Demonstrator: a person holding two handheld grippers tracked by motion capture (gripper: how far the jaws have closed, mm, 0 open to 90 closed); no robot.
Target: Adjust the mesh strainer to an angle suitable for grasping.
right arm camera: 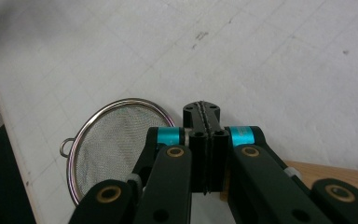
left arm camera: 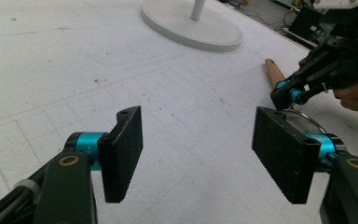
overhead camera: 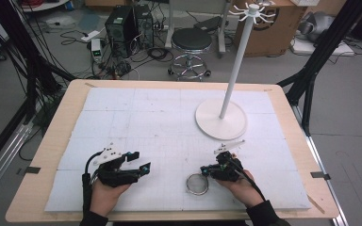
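Item: one small metal mesh strainer (overhead camera: 197,184) with a wooden handle (left arm camera: 274,72), lying flat on the white gridded mat (overhead camera: 169,122) near the person's edge of the table. Right gripper (overhead camera: 210,170): jaws pressed together just beside the strainer's rim, over the handle end; whether they pinch the handle or merely meet above it cannot be told. Left gripper (overhead camera: 139,162): jaws spread wide, empty, well apart from the strainer. Also present: a white stand (overhead camera: 221,117) with a round base and hooked top, farther back on the mat. Risks, as judged: a thin hold near the handle's end could let the strainer pivot or slip when lifted; the bowl could drag and skid across the mat.
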